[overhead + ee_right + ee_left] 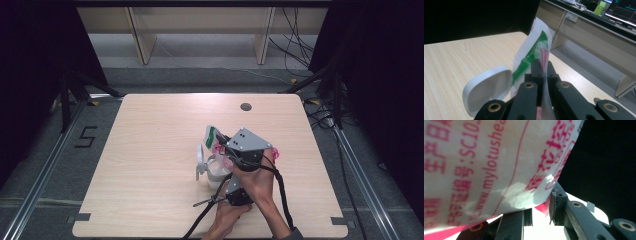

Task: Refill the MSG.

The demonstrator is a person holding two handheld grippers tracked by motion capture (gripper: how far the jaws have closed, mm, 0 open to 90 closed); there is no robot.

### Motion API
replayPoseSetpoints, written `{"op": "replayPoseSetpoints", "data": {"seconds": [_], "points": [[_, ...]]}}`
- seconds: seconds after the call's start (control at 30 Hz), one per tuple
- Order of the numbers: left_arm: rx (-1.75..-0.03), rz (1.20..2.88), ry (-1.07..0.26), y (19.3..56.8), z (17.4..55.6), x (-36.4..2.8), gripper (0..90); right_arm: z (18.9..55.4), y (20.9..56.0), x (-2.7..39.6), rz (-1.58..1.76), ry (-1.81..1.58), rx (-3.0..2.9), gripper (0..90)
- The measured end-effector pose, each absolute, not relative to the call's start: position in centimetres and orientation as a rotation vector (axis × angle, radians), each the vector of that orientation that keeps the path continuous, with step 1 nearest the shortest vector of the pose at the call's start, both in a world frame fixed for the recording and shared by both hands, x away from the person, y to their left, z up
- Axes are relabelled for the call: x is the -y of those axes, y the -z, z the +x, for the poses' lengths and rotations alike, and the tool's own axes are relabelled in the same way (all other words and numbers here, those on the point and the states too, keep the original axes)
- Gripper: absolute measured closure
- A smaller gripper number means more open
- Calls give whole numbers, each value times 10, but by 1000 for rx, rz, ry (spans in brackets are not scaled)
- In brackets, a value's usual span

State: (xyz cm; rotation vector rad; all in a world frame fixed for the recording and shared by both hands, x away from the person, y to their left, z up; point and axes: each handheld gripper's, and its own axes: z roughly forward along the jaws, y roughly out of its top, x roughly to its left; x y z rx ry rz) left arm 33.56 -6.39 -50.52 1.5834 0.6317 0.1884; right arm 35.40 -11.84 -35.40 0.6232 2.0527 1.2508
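While both grippers clamp the bag (pixel 214 137) above the white container (pixel 216 170) on the surface (pixel 150 150), keep right gripper (pixel 544 65) shut on its edge; left gripper (pixel 541 207) pinching below; tilt slowly over the opening.

Light wooden table (pixel 150 150) carried things; pale grain ran across top, corners were rounded. Small round dark hole (pixel 245 106) sat near far edge, right of centre. White container (pixel 216 172) stood directly on tabletop, right of centre, towards near edge. Its white hinged lid (pixel 200 161) hung open at container's left side; in right gripper view lid (pixel 487 88) stood up from wood with hollow face turned to camera. Notches cut near edge at both near corners.
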Motion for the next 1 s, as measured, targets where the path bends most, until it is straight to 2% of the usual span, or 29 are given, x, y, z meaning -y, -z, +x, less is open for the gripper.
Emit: {"op": "replayPoseSetpoints", "data": {"seconds": [0.13, 0.17, 0.3, 0.37, 0.5, 0.6, 0.67, 1.0], "points": [[-639, 1579, -187, 506, 335, 64, 752, 355, 356, 118, 628, -1239, -2052, 900], [-621, 1621, -205, 506, 336, 62, 752, 355, 355, 119, 623, -1252, -2058, 900], [-646, 1573, -186, 506, 335, 66, 752, 356, 355, 120, 634, -1256, -2051, 900], [-620, 1630, -210, 506, 337, 62, 752, 356, 355, 121, 634, -1261, -2057, 900], [-639, 1586, -191, 506, 335, 64, 752, 357, 354, 121, 610, -1250, -2045, 900], [-623, 1621, -205, 506, 336, 62, 752, 355, 355, 119, 647, -1266, -2053, 900], [-650, 1569, -182, 506, 335, 65, 752, 355, 355, 118, 632, -1258, -2050, 900], [-645, 1573, -187, 506, 336, 64, 752, 356, 356, 117, 631, -1254, -2056, 900]]}}
